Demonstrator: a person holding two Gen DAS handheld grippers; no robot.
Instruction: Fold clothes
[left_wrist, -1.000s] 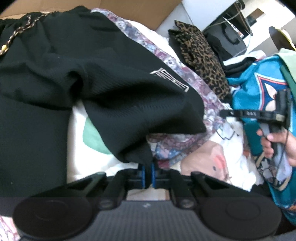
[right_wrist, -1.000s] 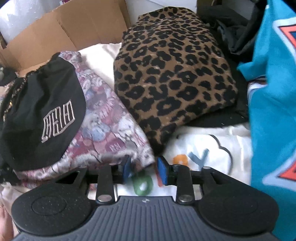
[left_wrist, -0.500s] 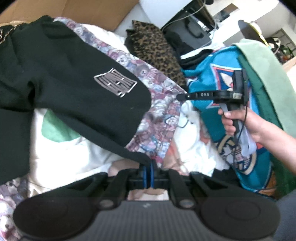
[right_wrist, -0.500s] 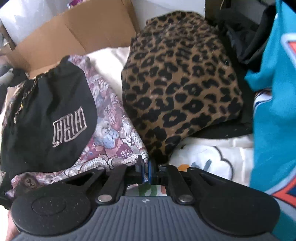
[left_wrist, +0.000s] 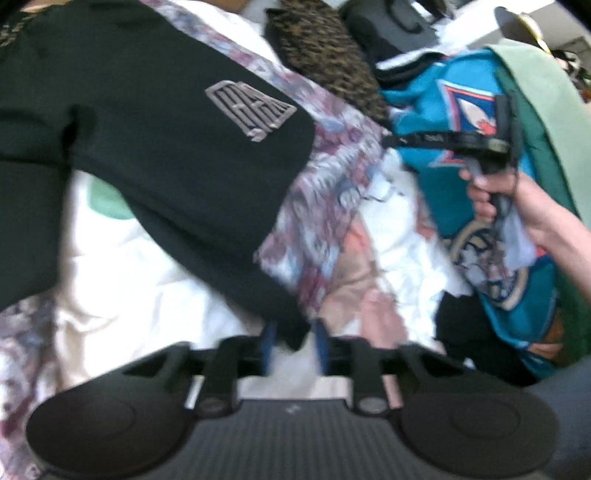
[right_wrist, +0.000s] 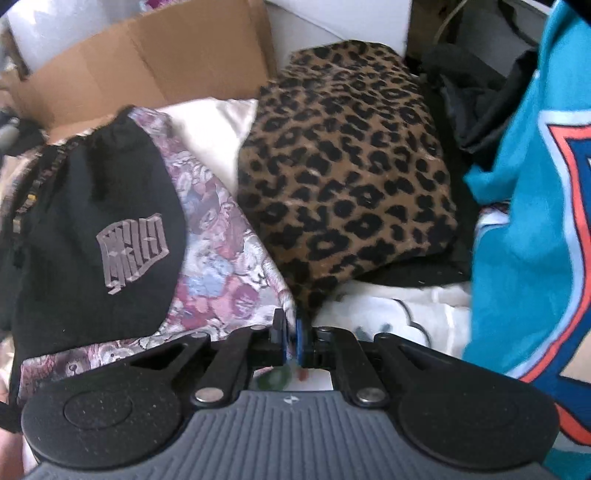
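Observation:
A black garment (left_wrist: 166, 129) with a grey logo lies over a patterned bear-print garment (left_wrist: 325, 177) on a white printed cloth (left_wrist: 147, 258). My left gripper (left_wrist: 293, 343) is opening; the black garment's corner hangs loose between its blue pads without being pressed. In the right wrist view my right gripper (right_wrist: 290, 334) is shut on the near corner of the patterned garment (right_wrist: 221, 266), beside the black garment (right_wrist: 92, 221). The left wrist view also shows the right gripper (left_wrist: 391, 140) from the side, in a person's hand (left_wrist: 517, 199).
A leopard-print garment (right_wrist: 351, 184) lies folded just behind the right gripper. A teal jersey (right_wrist: 524, 221) hangs at the right, with a green cloth (left_wrist: 535, 92) over it. A cardboard box (right_wrist: 147, 55) stands at the back left, dark bags behind.
The left gripper's jaws, shut on the black garment's corner before, have parted. The right gripper went from open to shut on the patterned garment's corner and lifted a little.

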